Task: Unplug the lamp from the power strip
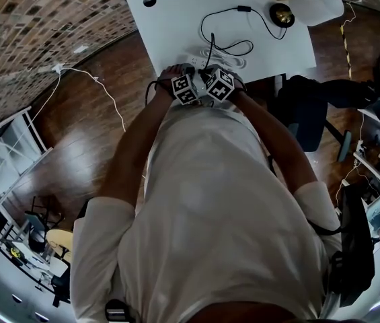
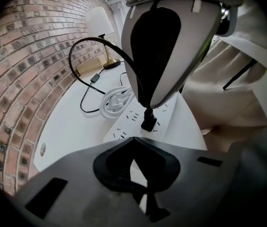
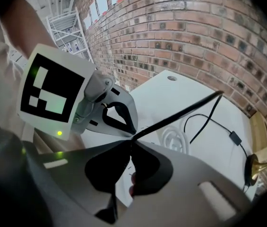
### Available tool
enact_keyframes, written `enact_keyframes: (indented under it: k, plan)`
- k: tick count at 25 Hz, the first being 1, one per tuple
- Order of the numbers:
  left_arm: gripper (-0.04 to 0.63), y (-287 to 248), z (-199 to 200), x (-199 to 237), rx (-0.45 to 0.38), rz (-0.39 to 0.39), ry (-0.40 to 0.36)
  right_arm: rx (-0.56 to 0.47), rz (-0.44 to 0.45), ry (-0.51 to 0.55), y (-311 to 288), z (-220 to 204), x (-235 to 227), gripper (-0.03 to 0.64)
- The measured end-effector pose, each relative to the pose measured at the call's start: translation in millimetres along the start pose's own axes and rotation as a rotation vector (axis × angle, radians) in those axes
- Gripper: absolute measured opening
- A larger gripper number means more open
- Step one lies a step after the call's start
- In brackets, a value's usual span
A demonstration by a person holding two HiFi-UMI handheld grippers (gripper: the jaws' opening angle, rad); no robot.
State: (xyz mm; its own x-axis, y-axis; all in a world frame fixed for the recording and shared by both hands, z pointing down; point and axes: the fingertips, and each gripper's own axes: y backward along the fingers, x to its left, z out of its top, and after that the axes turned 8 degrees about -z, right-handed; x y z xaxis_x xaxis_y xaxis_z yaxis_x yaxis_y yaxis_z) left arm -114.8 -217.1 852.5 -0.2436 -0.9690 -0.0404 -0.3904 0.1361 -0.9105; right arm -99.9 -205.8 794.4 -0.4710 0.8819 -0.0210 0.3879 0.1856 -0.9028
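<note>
Left gripper view alone: plug (image 2: 148, 120) in power strip (image 2: 124, 132)

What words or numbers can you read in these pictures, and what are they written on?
No words, brand names or numbers can be read anywhere.
marker cube: only a black-and-white square pattern, no letters or digits.
power strip: just socket slots; any print on it is too small to make out.

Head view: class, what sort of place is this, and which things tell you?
Probably an indoor studio or lab workspace: a brick wall, a wooden floor, metal shelving and a white table with a lamp.
</note>
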Motion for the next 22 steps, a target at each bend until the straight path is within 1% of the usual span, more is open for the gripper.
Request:
enact_keyframes:
  k: [6,10,14,16,19,22]
  plan:
    - [-0.011,-1,2,-2,-0.002,-0.012,0.011,-0.013,0.022,-0.057,3,-5,0,0.008]
    - [-0.011,-1,-2,1,0.003,-0.013,0.018,0.013,0.013,-0.02,-2,4,-2,0.009]
    - [-0.011,-2,1,0,-0.005,-0.022,0.025,-0.022,0.025,-0.077,3,-5,-2,0.009]
    - [-0.011,-2,1,-1,-0.001,-0.026,0.021,-0.017,0.028,-0.095,4,-6,0,0.008]
    - [-0.011,-2,0,0,0.007,-0.02,0.022,0.02,0.018,-0.058,0,1,-3,0.009]
    - [-0.011,-1,-1,2,-0.008,-0.022,0.024,0.009,0.018,-0.038,-1,5,-5,0.009]
